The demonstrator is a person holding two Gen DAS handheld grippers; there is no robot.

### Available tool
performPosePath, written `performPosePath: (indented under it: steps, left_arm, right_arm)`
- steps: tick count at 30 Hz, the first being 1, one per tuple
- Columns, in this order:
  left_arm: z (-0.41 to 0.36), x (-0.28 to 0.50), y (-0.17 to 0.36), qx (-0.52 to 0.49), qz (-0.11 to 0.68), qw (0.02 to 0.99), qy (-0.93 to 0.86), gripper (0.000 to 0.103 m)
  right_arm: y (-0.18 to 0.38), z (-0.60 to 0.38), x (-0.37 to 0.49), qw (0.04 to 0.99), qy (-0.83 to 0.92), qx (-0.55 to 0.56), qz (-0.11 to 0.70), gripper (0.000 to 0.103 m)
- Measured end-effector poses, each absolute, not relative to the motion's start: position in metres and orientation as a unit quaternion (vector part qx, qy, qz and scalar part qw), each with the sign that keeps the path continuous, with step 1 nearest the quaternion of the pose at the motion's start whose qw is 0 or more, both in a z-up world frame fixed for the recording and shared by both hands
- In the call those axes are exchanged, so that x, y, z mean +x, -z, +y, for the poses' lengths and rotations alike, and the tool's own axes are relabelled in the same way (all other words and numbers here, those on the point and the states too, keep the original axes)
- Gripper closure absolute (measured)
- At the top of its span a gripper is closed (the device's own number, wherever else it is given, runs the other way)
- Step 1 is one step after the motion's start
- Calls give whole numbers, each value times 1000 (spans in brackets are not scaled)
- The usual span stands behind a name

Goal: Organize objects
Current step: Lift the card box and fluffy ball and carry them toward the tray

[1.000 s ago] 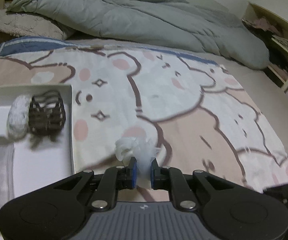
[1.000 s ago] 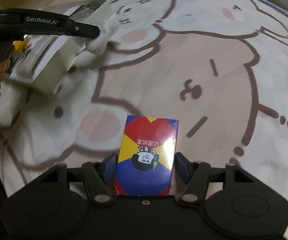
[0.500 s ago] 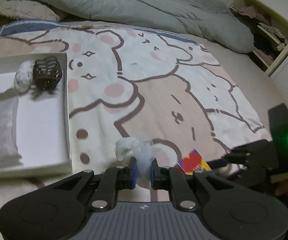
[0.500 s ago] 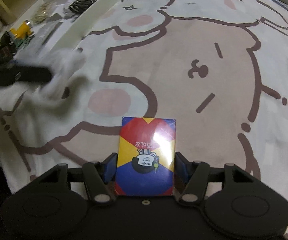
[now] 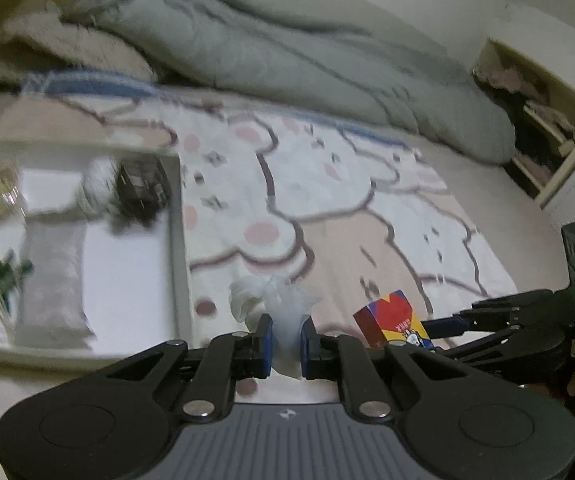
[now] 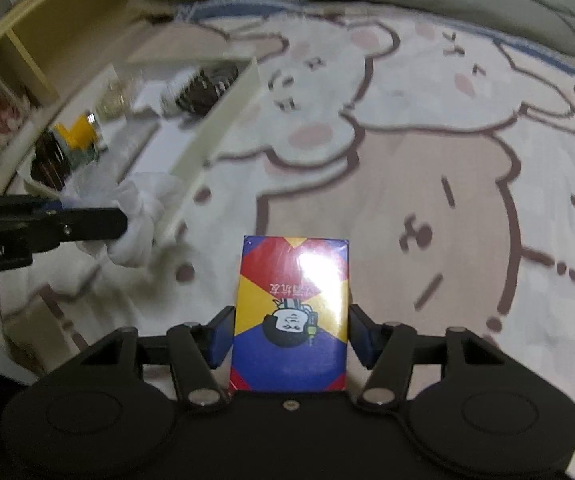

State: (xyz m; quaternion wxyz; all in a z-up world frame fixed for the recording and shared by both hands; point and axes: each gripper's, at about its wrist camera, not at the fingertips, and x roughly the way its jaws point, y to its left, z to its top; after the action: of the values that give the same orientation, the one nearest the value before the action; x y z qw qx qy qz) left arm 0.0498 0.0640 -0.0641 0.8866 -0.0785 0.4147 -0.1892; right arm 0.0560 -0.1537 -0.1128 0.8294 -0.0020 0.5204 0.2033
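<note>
Two handheld grippers are each carrying an item above a bear-print blanket [image 6: 427, 128].

The left gripper [image 5: 286, 338] is pinching a crumpled white plastic bag [image 5: 275, 304] tight between its blue pads, beside the white tray [image 5: 177, 240] holding a dark claw clip [image 5: 141, 188] and a white scrunchie [image 5: 95, 186]. The right gripper [image 6: 289, 334] is holding a red, yellow and blue card box [image 6: 291, 312] between its jaws, which have just been closing on it, above the blanket.

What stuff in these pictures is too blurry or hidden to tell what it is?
- Left wrist view: things in the white tray, like the dark lump, are smeared by motion blur.
- Right wrist view: the box has its bottom edge hidden behind the right gripper.
- Shelf contents: too dark and small.
</note>
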Motion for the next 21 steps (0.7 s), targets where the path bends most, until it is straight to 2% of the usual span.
performPosePath:
  steps: [11, 21]
  left_arm:
    - [115, 63, 24, -97, 348, 922, 141, 89]
    - [175, 69, 22, -102, 344, 930, 81, 89]
  right_arm:
    - [66, -132, 85, 860, -209, 42, 464, 43]
    - [59, -101, 104, 865, -230, 38, 445, 43]
